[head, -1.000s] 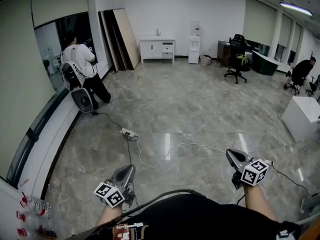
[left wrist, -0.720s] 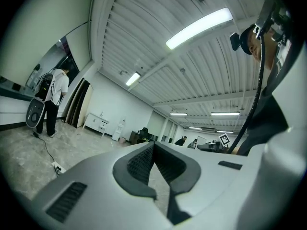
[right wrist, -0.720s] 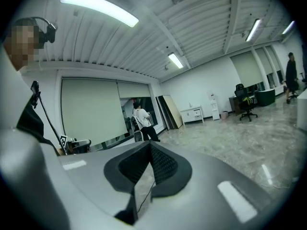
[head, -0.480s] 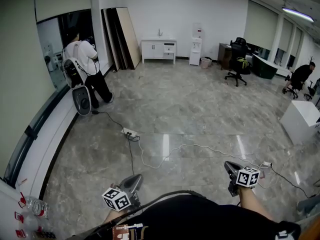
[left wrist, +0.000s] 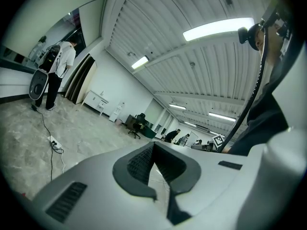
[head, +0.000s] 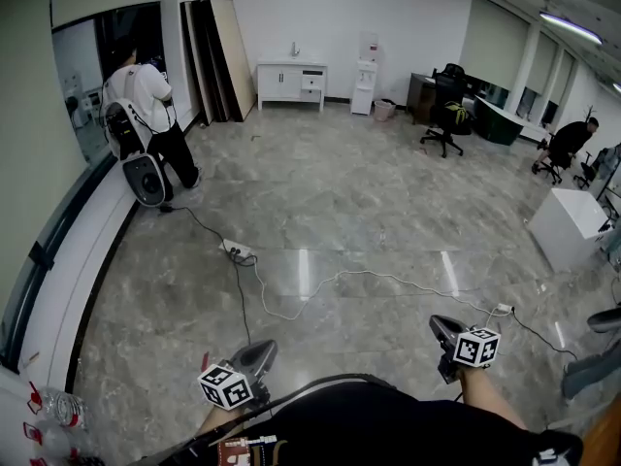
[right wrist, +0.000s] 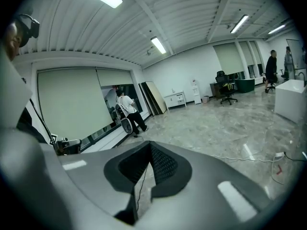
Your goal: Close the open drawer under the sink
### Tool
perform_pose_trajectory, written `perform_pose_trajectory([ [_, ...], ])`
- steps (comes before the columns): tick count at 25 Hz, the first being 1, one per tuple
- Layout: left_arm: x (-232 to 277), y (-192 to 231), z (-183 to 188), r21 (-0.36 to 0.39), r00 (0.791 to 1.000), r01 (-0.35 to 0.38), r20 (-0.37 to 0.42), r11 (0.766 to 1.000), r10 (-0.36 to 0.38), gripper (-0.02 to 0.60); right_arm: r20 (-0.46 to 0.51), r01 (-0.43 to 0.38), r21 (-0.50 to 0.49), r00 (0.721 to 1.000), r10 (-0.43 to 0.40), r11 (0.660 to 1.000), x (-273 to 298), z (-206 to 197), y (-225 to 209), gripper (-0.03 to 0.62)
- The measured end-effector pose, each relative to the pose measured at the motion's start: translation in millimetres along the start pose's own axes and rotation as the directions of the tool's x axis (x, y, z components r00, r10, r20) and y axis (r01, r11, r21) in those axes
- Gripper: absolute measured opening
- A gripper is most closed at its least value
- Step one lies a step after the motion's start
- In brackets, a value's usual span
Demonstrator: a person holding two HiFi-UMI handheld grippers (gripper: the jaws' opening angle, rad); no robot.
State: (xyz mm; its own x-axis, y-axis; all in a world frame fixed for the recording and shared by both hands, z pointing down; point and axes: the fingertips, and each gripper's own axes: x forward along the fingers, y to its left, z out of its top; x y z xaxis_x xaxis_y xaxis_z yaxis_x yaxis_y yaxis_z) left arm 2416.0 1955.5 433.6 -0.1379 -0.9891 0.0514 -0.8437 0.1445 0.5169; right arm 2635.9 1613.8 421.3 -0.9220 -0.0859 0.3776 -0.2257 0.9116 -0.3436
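Observation:
The white sink cabinet (head: 291, 80) stands against the far wall, across a wide marble floor; a dark patch at its right side may be the open drawer, too small to tell. It also shows small in the left gripper view, cabinet (left wrist: 96, 101), and in the right gripper view, cabinet (right wrist: 175, 99). My left gripper (head: 262, 349) is low at the bottom left, far from the cabinet, its jaws together and empty (left wrist: 153, 147). My right gripper (head: 439, 325) is at the bottom right, likewise shut on nothing (right wrist: 149, 145).
A person with a backpack (head: 141, 100) stands by the left window beside a round speaker (head: 146, 179). A power strip (head: 236, 251) and a white cable (head: 369, 278) lie on the floor ahead. Boards (head: 215, 58) lean near the cabinet; a white box (head: 568, 226) stands at the right.
The head view has shifted, so the cabinet and the standing person sit further left. Both grippers have sunk lower in the picture; their jaws stay together.

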Motion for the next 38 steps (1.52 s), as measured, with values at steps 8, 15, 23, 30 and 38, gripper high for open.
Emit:
perform_pose_trajectory([
  [8, 47.0, 2.8, 11.5, 0.021, 0.999, -0.043, 0.004, 0.999, 0.043, 0.000, 0.003, -0.069, 0.024, 0.998, 0.069, 0.997, 46.4, 21.0, -46.4, 0.002],
  [15, 125.1, -9.5, 45.0, 0.047, 0.987, -0.140, 0.090, 0.989, 0.136, 0.000, -0.004, -0.206, -0.005, 0.979, 0.205, 0.979, 104.4, 85.8, -116.2, 0.002],
  [23, 207.1, -12.6, 56.5, 0.042, 0.965, -0.227, 0.148, 0.973, 0.219, 0.000, 0.000, -0.303, -0.064, 0.953, 0.304, 0.951, 155.8, 152.6, -186.5, 0.002],
  [30, 265.4, 20.4, 73.1, 0.041, 0.969, -0.228, 0.106, 0.973, 0.223, 0.000, -0.021, -0.321, -0.047, 0.947, 0.321, 0.946, 195.0, 160.2, -216.3, 0.002],
  [38, 338.8, 92.8, 134.9, 0.027, 0.993, -0.105, 0.060, 0.994, 0.103, 0.000, 0.006, -0.187, -0.026, 0.982, 0.188, 0.982, 244.9, 210.0, -239.0, 0.002],
])
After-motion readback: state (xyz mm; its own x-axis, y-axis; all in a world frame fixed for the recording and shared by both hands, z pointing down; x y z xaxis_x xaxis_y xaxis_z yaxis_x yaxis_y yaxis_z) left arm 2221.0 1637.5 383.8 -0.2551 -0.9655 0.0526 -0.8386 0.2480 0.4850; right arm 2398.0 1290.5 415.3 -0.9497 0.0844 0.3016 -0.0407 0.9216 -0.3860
